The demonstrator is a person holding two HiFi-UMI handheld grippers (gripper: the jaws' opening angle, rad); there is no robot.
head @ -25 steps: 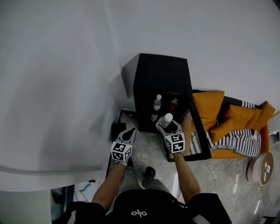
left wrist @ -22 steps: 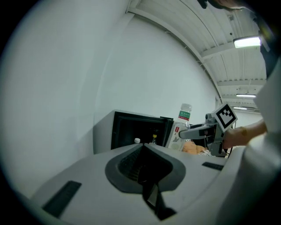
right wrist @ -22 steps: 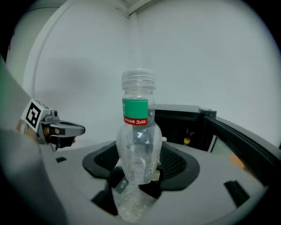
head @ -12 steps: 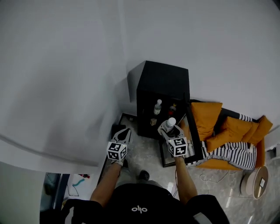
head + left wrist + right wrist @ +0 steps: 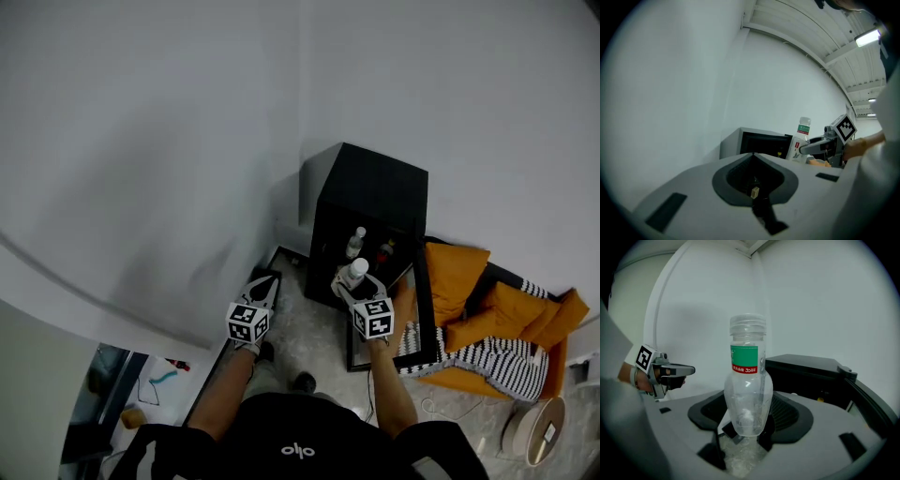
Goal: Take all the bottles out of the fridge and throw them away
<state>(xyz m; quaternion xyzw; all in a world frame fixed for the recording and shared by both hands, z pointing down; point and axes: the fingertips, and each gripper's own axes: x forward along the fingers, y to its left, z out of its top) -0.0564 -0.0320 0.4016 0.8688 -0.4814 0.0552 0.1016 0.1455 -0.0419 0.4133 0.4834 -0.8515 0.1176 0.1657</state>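
Observation:
A clear plastic bottle with a green and red label stands upright in my right gripper, whose jaws are shut on its lower body. It is held in front of the open black fridge. Inside the fridge another clear bottle stands beside a dark one. My left gripper hovers to the left of the fridge, shut and holding nothing. In the left gripper view the held bottle and right gripper show at the right.
The fridge door swings open toward the right. Behind it lies an orange sofa with a striped blanket. A white wall fills the left. Small items lie on the floor at lower left.
Both grippers have risen and drawn back from the fridge opening, the right one carrying the bottle. The head view has shifted, so the fridge sits further right.

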